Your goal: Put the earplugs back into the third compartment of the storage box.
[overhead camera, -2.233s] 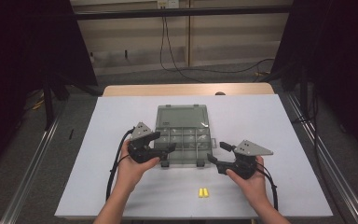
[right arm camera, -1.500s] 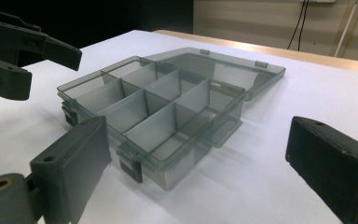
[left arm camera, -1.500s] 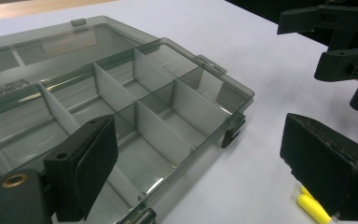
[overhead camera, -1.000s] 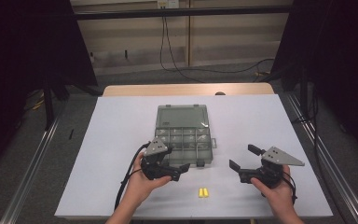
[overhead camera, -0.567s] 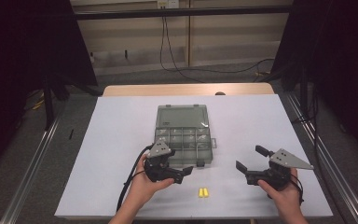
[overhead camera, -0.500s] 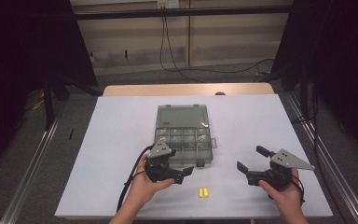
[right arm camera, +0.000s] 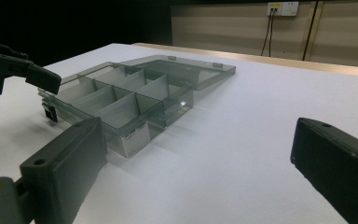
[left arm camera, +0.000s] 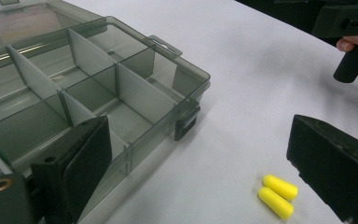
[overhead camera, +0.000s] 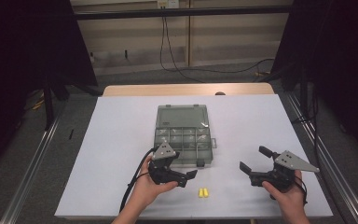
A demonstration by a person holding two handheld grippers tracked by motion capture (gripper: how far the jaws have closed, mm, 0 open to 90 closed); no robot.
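A smoky clear organizer box [overhead camera: 185,139] lies mid-table with its lid [overhead camera: 182,116] folded flat behind it; its compartments [left arm camera: 135,95] look empty. Two yellow earplugs [overhead camera: 203,192] lie side by side on the white table, just in front of the box. My left gripper [overhead camera: 187,178] is open and hovers by the box's near corner, just left of the earplugs [left arm camera: 277,196], which lie between its jaws' line. My right gripper [overhead camera: 254,159] is open and empty, well right of the box [right arm camera: 121,109]. Across the table from it is the left gripper [right arm camera: 9,70].
The white table surface [overhead camera: 121,126] reaches a wooden strip [overhead camera: 186,89] at the far edge. Metal rails [overhead camera: 32,163] run along both sides. Bare table lies left and right of the box.
Both grippers have drawn back from the box toward the near edge. The left one shifted right, close to the earplugs; the right one moved out to the right. Both stayed open.
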